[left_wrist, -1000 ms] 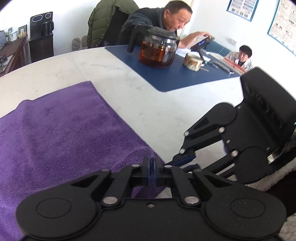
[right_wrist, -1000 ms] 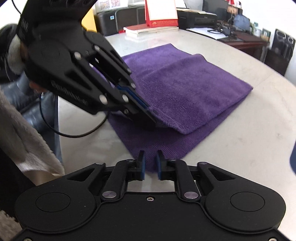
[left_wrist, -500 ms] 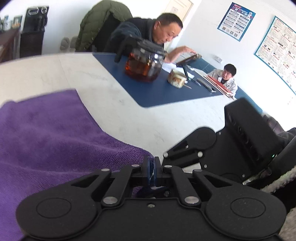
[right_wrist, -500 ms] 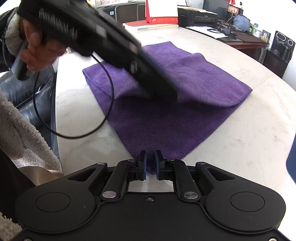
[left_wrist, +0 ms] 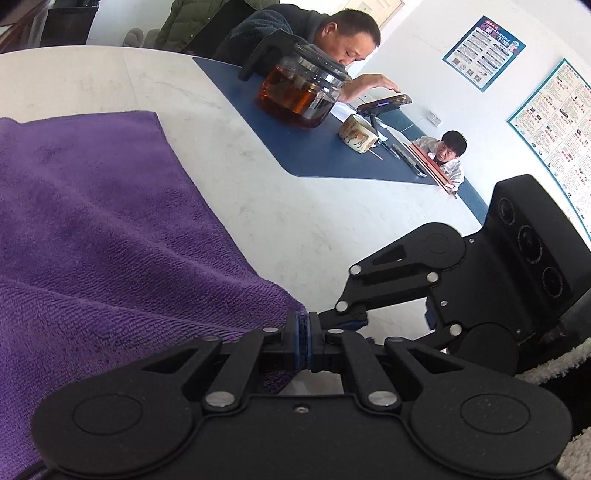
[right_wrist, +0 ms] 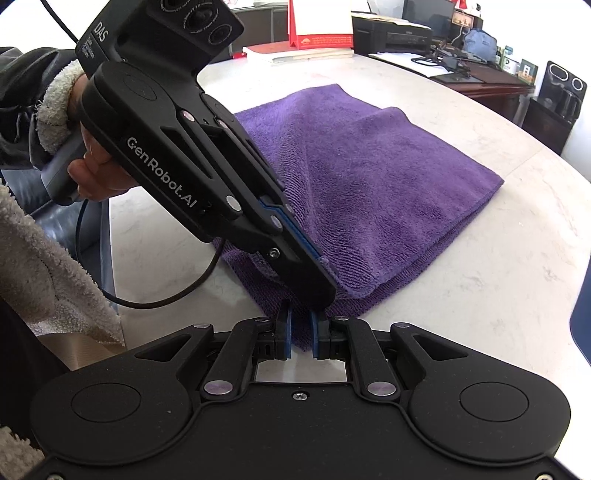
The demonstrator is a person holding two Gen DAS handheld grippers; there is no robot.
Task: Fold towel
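Observation:
A purple towel [left_wrist: 110, 240] lies folded in two layers on the white marble table [left_wrist: 258, 206]. My left gripper [left_wrist: 303, 332] is shut on a corner of the towel's upper layer. In the right wrist view the left gripper [right_wrist: 325, 277] slants down from the upper left and holds that corner low over the near corner of the towel [right_wrist: 369, 177]. My right gripper [right_wrist: 301, 325] stands just behind it with a narrow gap between its fingers, which straddle the lower layer's corner. The right gripper [left_wrist: 343, 321] sits beside the left one's tips.
A glass teapot [left_wrist: 299, 92], a cup [left_wrist: 358, 136] and a phone on a stand rest on a blue mat [left_wrist: 332, 162], where two people sit. A red calendar [right_wrist: 319, 33] and a printer [right_wrist: 391, 33] stand far back. The table edge [right_wrist: 107, 236] runs at left.
The left gripper lifted the upper layer's corner, swung it and brought it down at the near corner, right in front of the right gripper. The right gripper's fingers narrowed slightly.

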